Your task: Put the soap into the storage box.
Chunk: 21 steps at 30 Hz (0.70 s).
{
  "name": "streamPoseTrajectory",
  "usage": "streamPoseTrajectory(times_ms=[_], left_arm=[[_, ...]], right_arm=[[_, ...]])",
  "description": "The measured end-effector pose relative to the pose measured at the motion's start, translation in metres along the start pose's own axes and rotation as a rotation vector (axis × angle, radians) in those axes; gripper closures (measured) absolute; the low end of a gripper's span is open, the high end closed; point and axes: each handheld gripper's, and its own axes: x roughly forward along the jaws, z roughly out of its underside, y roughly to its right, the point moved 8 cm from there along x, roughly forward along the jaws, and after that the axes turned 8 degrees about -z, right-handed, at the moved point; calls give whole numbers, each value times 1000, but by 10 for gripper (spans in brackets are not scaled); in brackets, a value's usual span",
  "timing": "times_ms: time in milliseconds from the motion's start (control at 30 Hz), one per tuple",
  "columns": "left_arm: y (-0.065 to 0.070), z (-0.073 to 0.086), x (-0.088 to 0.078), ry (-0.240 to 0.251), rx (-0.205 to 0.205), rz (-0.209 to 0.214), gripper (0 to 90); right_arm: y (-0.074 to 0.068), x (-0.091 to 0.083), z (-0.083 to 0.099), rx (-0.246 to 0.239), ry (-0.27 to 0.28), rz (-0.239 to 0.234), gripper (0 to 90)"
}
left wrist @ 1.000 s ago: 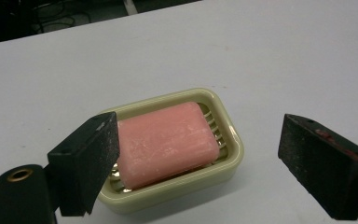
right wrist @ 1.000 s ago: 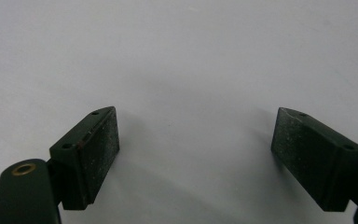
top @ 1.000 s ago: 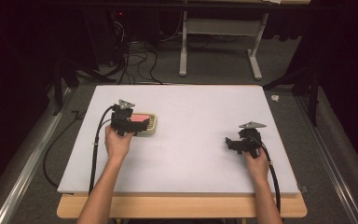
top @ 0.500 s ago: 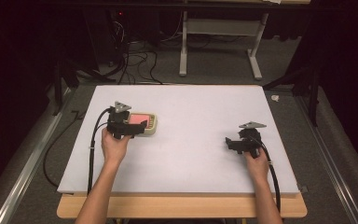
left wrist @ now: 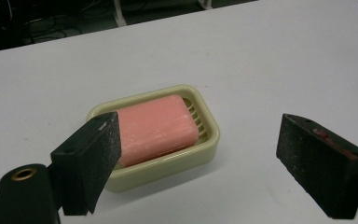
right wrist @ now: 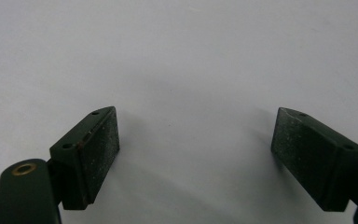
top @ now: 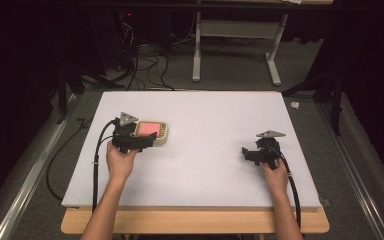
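Pink soap bar (left wrist: 156,128) sits in cream soap dish (left wrist: 168,163) on white surface (top: 205,150), left half, closer to far edge than near one. Left claw (left wrist: 196,158) hovers just on near side of dish, jaws spread wide, nothing between pads, one jaw overlapping dish's corner in left gripper view. Right claw (right wrist: 196,154) over on right side of surface near right edge, well apart from dish, jaws also wide apart over bare white top, holding nothing.
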Motion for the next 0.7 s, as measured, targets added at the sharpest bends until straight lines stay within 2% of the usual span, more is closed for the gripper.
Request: streamPoseTrajectory(times_ms=[467, 700], left_arm=[[-2, 6, -13, 17, -22, 17, 150], [0, 10, -18, 17, -19, 32, 150]], right_arm=[[0, 0, 0, 0, 0, 1, 159], [0, 0, 0, -1, -1, 1, 159]])
